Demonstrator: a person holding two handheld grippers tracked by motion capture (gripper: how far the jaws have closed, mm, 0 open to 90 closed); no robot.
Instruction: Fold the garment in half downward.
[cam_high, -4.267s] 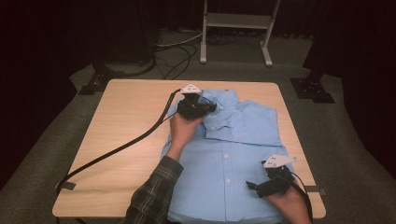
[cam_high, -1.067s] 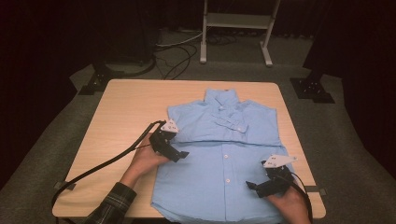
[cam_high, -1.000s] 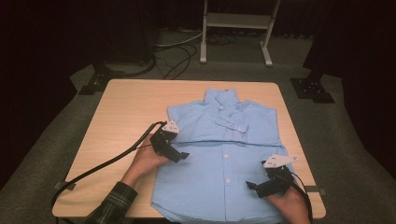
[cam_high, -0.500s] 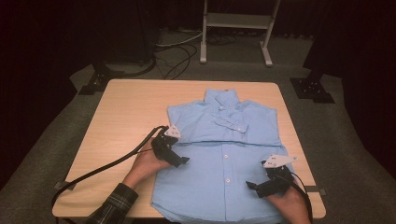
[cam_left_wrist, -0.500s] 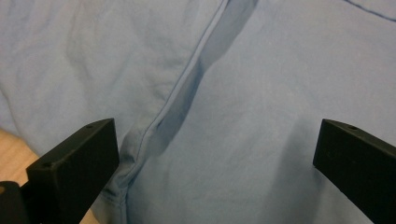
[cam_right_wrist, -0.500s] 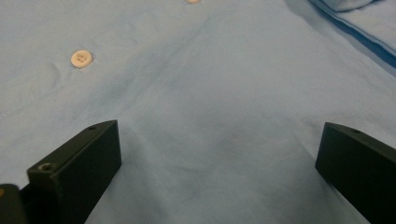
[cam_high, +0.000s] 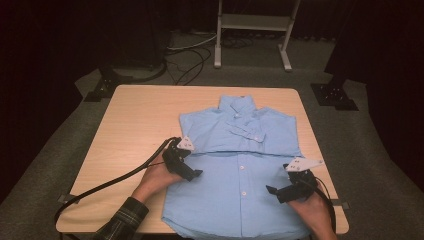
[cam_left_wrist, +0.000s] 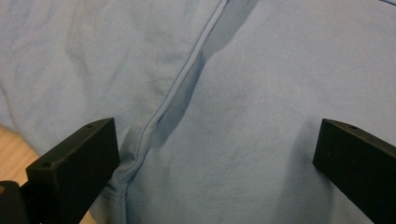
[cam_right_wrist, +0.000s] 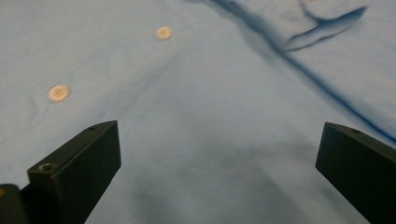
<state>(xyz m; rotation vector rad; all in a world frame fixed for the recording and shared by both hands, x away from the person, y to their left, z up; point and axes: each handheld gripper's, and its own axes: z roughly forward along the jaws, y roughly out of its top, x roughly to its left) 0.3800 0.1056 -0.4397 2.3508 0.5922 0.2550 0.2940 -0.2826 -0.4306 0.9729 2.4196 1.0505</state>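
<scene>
A light blue button shirt lies flat, front up, on the wooden table, collar at the far end and its upper part folded across the chest. My left gripper rests at the shirt's left side, just below that fold. In the left gripper view it is open over the side seam, with bare wood at the lower left. My right gripper sits on the shirt's lower right part. The right gripper view shows it open above plain fabric, past two white buttons.
A black cable trails from the left gripper across the table and off its near left corner. The table's left half is bare wood. Behind the table stand a metal frame, floor cables and a black stand base.
My left gripper came from the collar down to the shirt's left side, then slid slightly nearer along the edge in the last second. The right gripper stayed put.
</scene>
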